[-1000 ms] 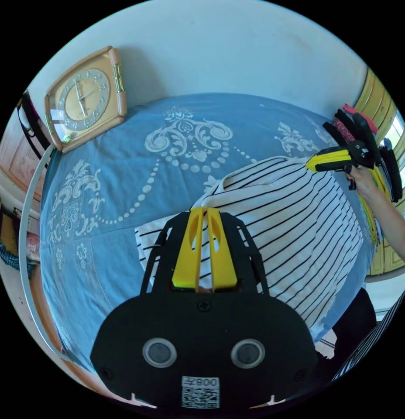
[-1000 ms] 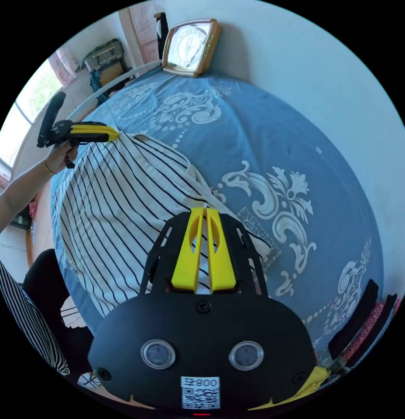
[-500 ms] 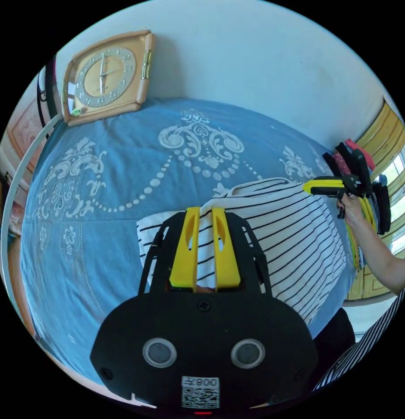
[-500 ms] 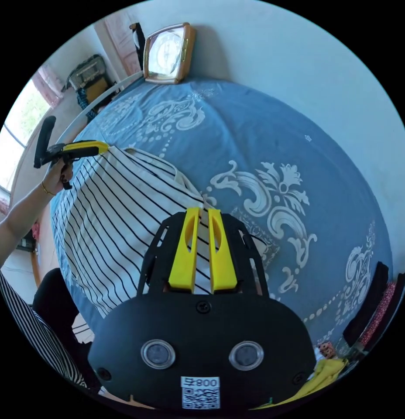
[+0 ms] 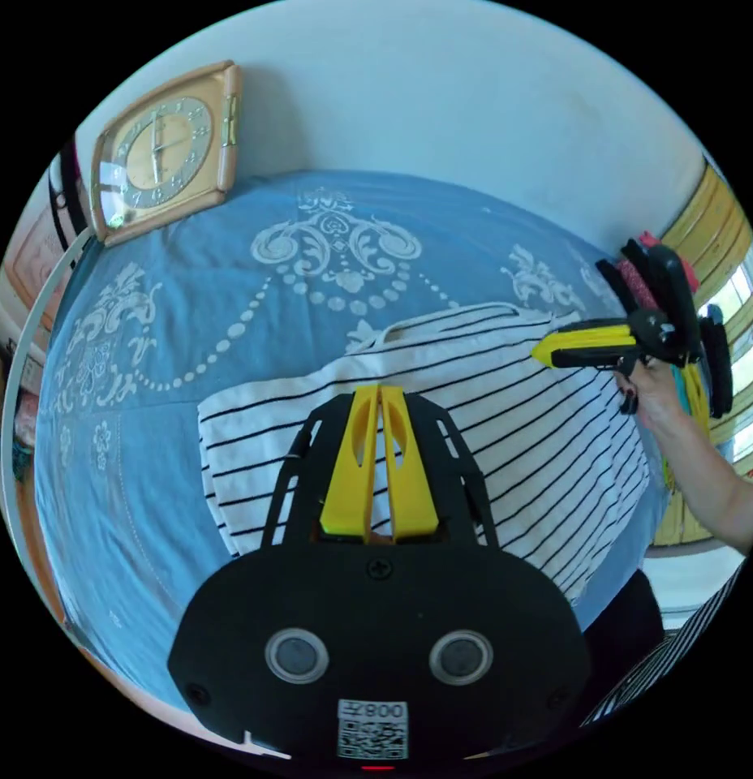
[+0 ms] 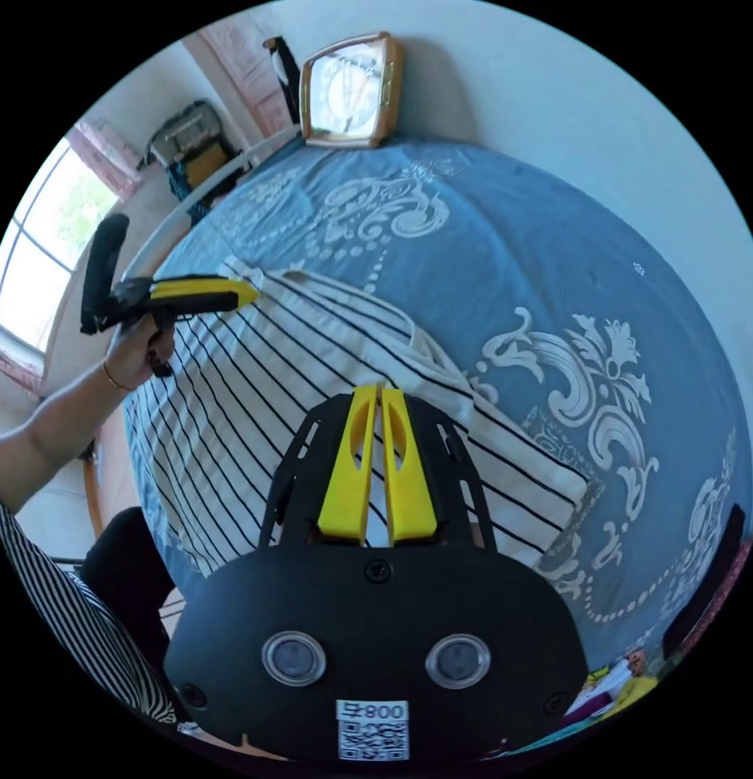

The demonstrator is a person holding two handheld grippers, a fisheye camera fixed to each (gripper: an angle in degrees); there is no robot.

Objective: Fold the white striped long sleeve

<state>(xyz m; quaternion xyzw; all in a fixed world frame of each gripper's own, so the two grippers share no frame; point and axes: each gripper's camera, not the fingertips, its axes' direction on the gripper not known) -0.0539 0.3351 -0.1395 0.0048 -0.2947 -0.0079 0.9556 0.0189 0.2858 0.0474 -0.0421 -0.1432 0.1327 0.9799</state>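
I hold the soft, light white black-striped cotton long-sleeve shirt [image 5: 506, 438], spread on the blue patterned bedspread [image 5: 190, 324], by its shoulder seams: left gripper [image 5: 379, 395] and right gripper [image 6: 380, 395] both pinch fabric.

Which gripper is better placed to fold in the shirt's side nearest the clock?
Left. The left gripper has its fingers closed at one shoulder of the striped shirt, on the clock side, right beside that flap. The right gripper sits at the opposite shoulder, farther across the bed.
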